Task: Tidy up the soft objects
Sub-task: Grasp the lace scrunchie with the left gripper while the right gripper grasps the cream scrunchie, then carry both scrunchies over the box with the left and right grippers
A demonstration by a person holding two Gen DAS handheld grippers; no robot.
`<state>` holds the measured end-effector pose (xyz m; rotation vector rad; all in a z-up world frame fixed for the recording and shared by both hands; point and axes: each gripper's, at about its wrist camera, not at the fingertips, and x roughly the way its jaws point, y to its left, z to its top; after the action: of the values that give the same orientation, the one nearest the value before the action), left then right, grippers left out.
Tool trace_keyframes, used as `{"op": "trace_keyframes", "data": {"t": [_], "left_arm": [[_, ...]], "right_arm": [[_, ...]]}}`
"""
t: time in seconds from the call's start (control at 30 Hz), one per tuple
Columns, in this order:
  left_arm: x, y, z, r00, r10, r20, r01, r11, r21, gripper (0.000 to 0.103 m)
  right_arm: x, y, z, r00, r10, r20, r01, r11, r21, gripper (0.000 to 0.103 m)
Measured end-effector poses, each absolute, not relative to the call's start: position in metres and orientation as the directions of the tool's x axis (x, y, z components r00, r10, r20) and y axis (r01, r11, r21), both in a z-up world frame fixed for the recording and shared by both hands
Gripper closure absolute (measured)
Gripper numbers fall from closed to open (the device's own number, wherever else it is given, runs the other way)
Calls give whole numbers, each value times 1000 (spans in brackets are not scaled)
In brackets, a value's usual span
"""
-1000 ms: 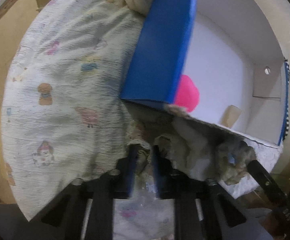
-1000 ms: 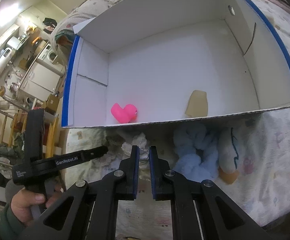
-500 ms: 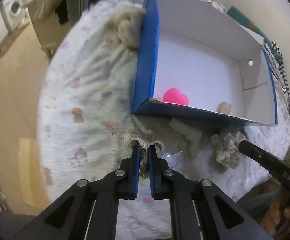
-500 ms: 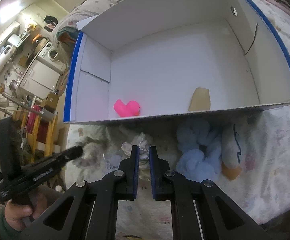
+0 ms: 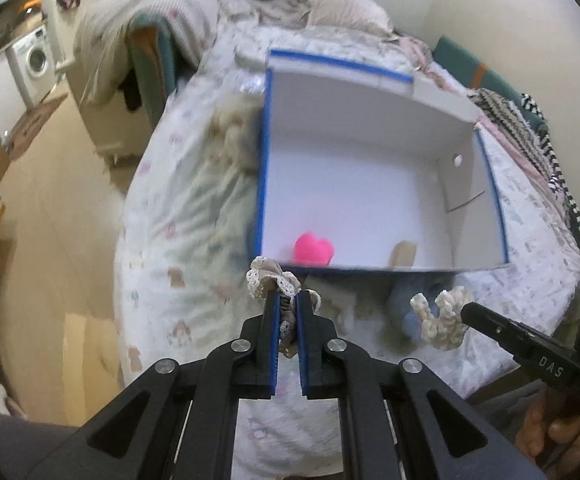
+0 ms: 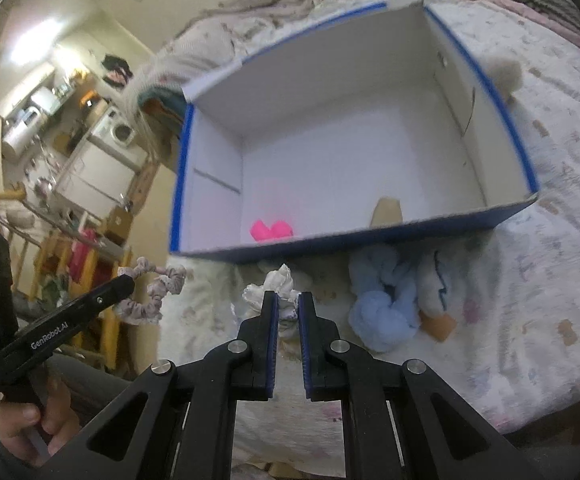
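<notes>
Left gripper (image 5: 288, 300) clamps lace-trimmed scrunchie (image 5: 273, 278), right gripper (image 6: 287, 300) clamps white scrunchie (image 6: 275, 286); both held just short of blue box (image 6: 390, 236) near wall. Risk: early release drops either outside onto bedspread (image 6: 550, 280).

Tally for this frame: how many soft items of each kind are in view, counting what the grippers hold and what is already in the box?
Scrunchies: 2 (lace-trimmed scrunchie in left gripper, white scrunchie in right gripper)
Pink heart: 1, in the box
Blue fluffy piece: 1
White plush duck: 1
Beige plush: 1
Total: 6
</notes>
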<state>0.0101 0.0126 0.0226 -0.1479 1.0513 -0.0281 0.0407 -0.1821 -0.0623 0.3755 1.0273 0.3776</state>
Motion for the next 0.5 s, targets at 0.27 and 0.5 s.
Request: {"op": "trace_keyframes", "data": {"t": [0.27,0.5], "left_arm": [[44,-10,54,549,-116,-828,34,993,-117,96],[85,-28,54,553,-87,-829,54,996,-69,96]], "right_arm": [[59,-193,-29,522,457,-720,-129,877,463,91],[99,-194,-17,544,413,-730,-136,902,410,91]]}}
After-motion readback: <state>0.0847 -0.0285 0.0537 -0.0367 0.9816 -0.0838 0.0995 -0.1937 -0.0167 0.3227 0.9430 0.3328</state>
